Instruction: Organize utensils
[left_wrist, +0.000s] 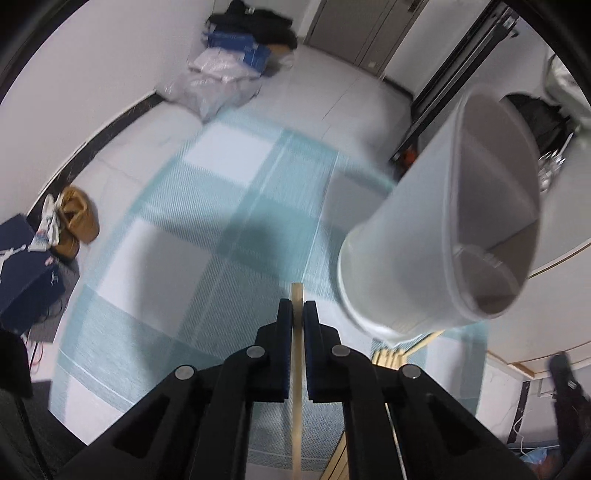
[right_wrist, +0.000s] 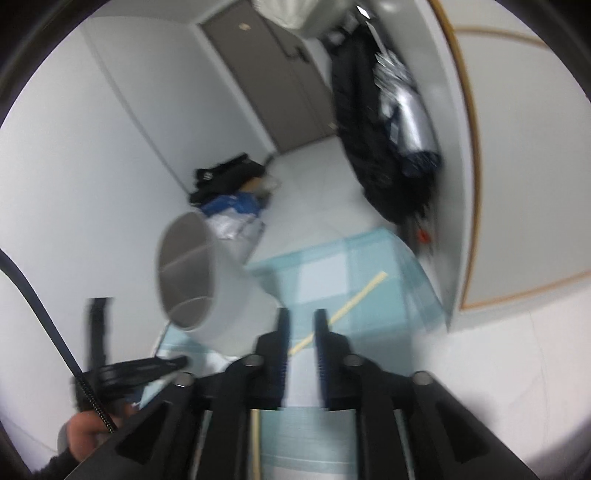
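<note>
Left gripper (left_wrist: 297, 314) clenched on chopstick (left_wrist: 296, 406) | right gripper (right_wrist: 302, 325) released | holder (left_wrist: 424, 236) empty

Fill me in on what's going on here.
A person with a gripper in each hand is sorting chopsticks on a checked mat. The left gripper is shut on one chopstick, beside a white divided holder. The right gripper is open and holds nothing; another chopstick lies on the mat ahead of it. More chopsticks lie by the holder's base.
</note>
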